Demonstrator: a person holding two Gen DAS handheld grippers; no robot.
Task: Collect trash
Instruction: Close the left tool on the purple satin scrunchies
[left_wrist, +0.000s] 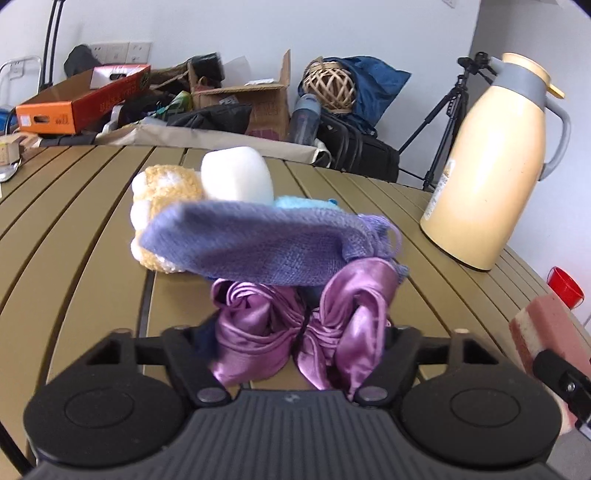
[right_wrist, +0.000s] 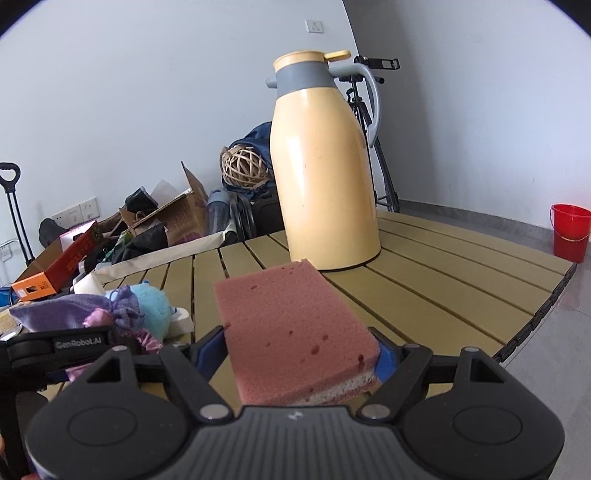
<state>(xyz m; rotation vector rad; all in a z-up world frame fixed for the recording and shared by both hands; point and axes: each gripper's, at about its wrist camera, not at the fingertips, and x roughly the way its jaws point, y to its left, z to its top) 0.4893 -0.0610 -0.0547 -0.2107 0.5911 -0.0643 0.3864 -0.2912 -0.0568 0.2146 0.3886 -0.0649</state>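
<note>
We've got the left gripper w/ jaws clamped on a bunched pink satin cloth; fabric fills the gap btwn the fingers, pads pressing in from both sides. A purple knit pouch hangs across just above and ahead of that cloth, slightly blurred; can't tell if it's tied to the satin or only draped over it.

Right gripper grips a pink sponge flat btwn its blue pads, jaws fairly wide since the sponge is broad. Sponge tilts up toward the front, held off the table.

Behind the pouch on the slatted tabletop: a yellow-and-white knit toy, a white foam block touching it, and a light-blue plush beside them. Cream thermos jug stands upright near the table's far edge, lid on, contents not visible. Red bucket sits on the floor beyond the right edge; inside not visible. Open cardboard box and orange box among clutter past the far edge, both holding odds and ends.

Bare slats lie btwn sponge and jug, and out to the right rim.
</note>
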